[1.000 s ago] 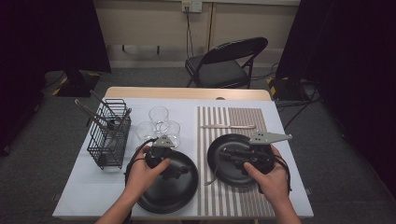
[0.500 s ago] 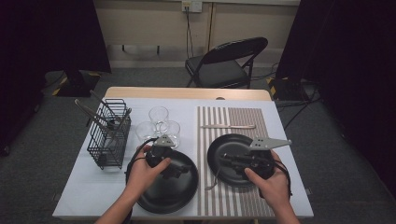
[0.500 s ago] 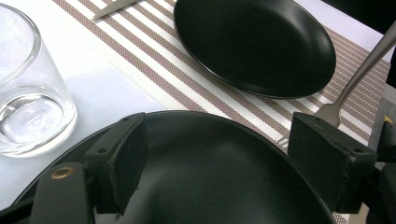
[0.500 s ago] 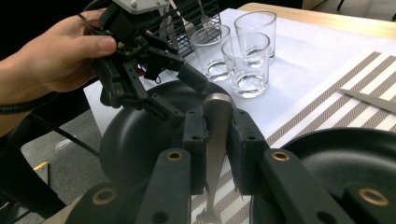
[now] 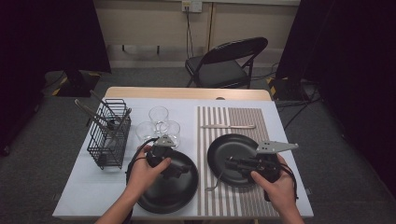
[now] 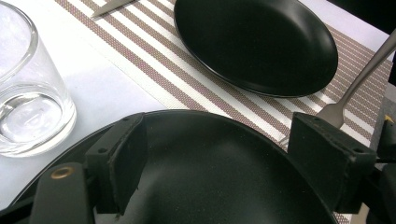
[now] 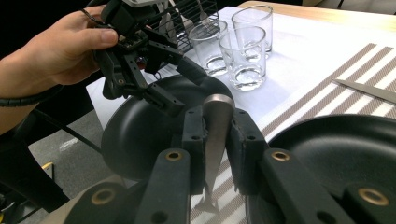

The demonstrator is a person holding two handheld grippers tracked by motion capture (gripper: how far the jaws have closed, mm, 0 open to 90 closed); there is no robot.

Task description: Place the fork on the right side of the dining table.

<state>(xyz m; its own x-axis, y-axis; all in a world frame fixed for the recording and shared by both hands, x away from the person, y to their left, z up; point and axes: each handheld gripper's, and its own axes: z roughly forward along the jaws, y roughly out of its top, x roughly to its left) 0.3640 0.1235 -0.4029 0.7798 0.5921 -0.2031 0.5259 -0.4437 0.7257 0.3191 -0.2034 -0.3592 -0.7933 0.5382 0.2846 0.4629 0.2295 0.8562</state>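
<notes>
The right gripper is clamping a fork; the left gripper is hanging open over a plate.

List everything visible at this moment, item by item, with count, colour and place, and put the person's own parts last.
Plates: 2, black; one on the striped mat, one on the white cover to its left.
Fork: 1, silver; clamped by its handle in the right gripper, tines down over the mat's left edge.
Knife: 1, silver; lying across the far part of the mat.
Striped mat: 1, brown and white; right half of the table.
Glasses: 3, clear; clustered behind the left plate.
Wire basket: 1, black; left side of the table, utensils standing in it.
Folding chair: 1, black; beyond the table.
Left gripper: black, jaws open over the left plate.
Right gripper: black, shut on the fork.
</notes>
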